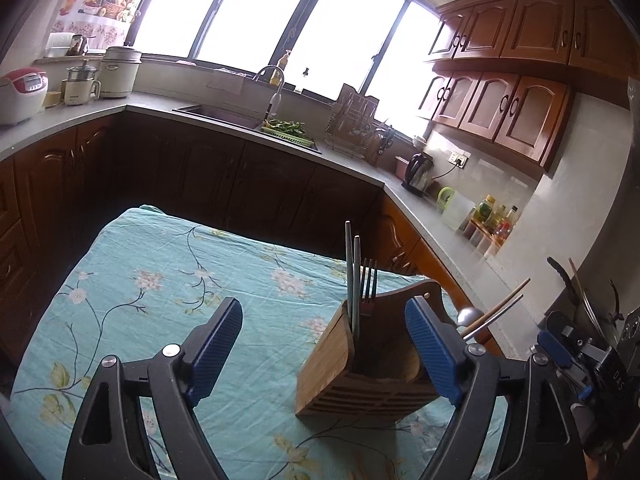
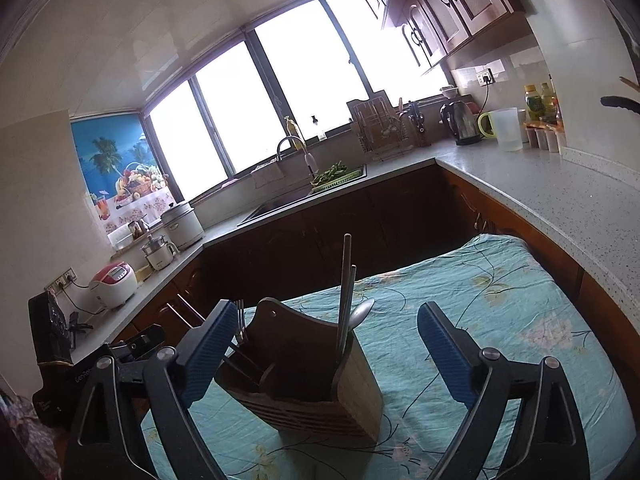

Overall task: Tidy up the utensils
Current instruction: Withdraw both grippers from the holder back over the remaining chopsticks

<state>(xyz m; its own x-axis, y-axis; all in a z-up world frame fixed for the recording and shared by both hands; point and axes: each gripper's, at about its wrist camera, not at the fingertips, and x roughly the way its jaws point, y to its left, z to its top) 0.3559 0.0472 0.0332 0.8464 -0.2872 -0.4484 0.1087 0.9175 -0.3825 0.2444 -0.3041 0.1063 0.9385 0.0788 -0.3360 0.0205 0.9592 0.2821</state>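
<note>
A wooden utensil holder (image 1: 360,376) stands upright on the floral teal tablecloth (image 1: 160,280). It holds a fork (image 1: 369,280), green chopsticks (image 1: 352,272), a spoon (image 1: 470,315) and more chopsticks (image 1: 500,312). My left gripper (image 1: 324,354) is open and empty, with its right finger beside the holder. In the right wrist view the holder (image 2: 316,384) stands between my open, empty right gripper's (image 2: 328,352) fingers, with the spoon (image 2: 360,314), chopsticks (image 2: 345,288) and fork (image 2: 240,320) in it.
The table sits inside a U-shaped kitchen counter (image 1: 440,216) with a sink (image 1: 224,114), dish rack (image 1: 356,124), kettle (image 1: 420,172), jug (image 1: 456,208) and bottles (image 1: 496,220). A rice cooker (image 2: 112,284) and pots (image 2: 182,224) stand on the left counter. The right gripper's body (image 1: 580,360) shows at the left view's right edge.
</note>
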